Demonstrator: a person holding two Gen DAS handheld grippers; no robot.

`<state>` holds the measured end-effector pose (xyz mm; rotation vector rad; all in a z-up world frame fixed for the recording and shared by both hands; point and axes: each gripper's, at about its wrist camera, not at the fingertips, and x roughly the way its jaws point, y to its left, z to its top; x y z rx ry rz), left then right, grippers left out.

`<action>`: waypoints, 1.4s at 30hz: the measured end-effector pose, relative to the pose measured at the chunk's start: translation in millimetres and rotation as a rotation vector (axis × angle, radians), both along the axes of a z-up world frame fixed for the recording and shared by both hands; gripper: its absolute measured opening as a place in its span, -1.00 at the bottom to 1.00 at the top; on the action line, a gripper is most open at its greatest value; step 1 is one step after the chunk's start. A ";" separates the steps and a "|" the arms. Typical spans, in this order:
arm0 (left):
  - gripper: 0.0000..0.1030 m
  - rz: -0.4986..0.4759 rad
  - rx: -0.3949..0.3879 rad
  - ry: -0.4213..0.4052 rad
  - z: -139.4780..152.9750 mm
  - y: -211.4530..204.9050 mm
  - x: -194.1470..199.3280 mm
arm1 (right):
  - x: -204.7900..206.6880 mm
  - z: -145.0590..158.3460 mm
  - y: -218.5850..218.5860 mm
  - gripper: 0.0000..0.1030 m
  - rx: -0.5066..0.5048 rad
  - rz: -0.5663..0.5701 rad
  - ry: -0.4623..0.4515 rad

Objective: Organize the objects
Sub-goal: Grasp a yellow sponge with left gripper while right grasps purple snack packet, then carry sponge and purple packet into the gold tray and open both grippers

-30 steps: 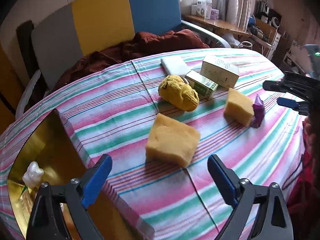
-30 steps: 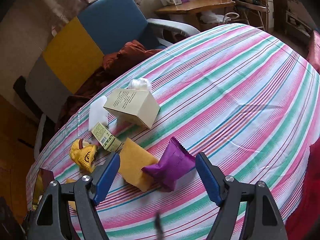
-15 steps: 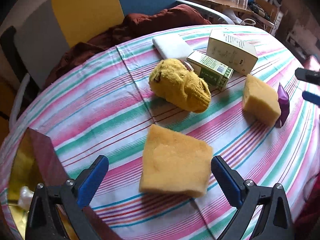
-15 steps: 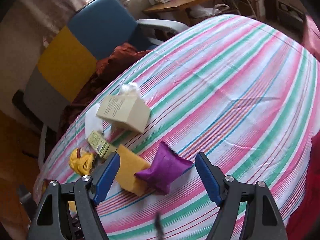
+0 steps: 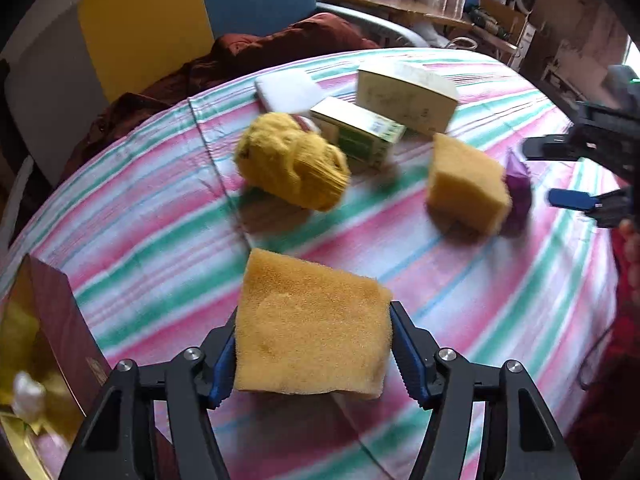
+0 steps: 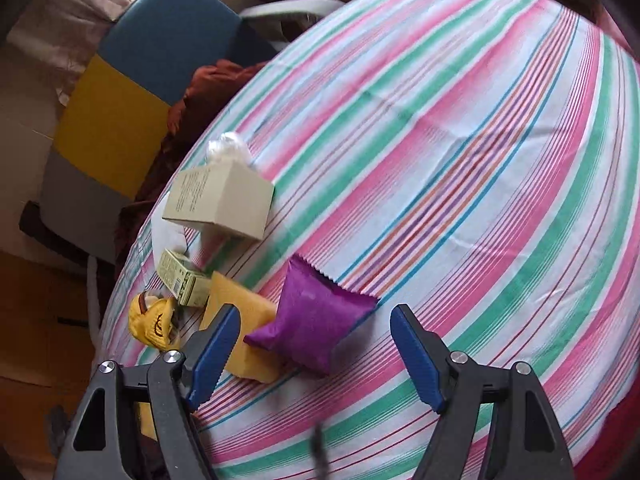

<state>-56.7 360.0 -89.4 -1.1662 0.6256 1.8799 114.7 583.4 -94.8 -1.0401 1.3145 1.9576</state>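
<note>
My left gripper [image 5: 312,352] has its blue pads against both sides of a flat yellow sponge [image 5: 308,320] on the striped tablecloth [image 5: 140,216]. A second sponge [image 5: 464,184] lies further right, with a purple snack packet [image 5: 518,188] behind it. My right gripper [image 6: 316,344] is open, just short of the purple packet [image 6: 312,320], which lies against that sponge [image 6: 244,320]. The right gripper also shows in the left wrist view [image 5: 568,176].
A yellow knitted toy [image 5: 292,164], a green carton [image 5: 356,132], a beige box [image 5: 404,96] and a white pad [image 5: 288,90] lie at the far side. A gold-lined box [image 5: 44,340] stands at the left edge. An armchair [image 5: 160,20] is behind the table.
My left gripper moved forward and closed onto the near sponge. My right gripper moved closer to the purple packet and stayed open.
</note>
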 end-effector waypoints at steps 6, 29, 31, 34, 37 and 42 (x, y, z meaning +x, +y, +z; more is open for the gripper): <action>0.30 -0.025 0.061 -0.014 8.5 -16.4 42.4 | -7.0 -16.4 2.9 0.52 -0.101 -0.004 0.044; 0.35 -0.034 0.101 0.040 -15.8 -28.7 69.9 | -39.3 -10.0 -11.9 -0.22 0.155 0.139 -0.183; 0.30 -0.029 0.104 0.046 -14.6 -26.9 68.4 | -41.3 -6.4 -15.2 -0.25 0.199 0.148 -0.206; 0.24 -0.013 0.122 0.019 -9.2 -33.3 67.7 | -36.5 4.3 -14.8 -0.27 0.261 0.126 -0.193; 0.24 -0.007 0.172 0.013 7.2 -44.0 72.4 | -29.8 15.2 -13.2 -0.27 0.285 0.106 -0.130; 0.26 0.019 0.245 0.058 46.8 -71.9 76.0 | -24.9 40.9 -28.4 -0.27 0.353 0.129 -0.003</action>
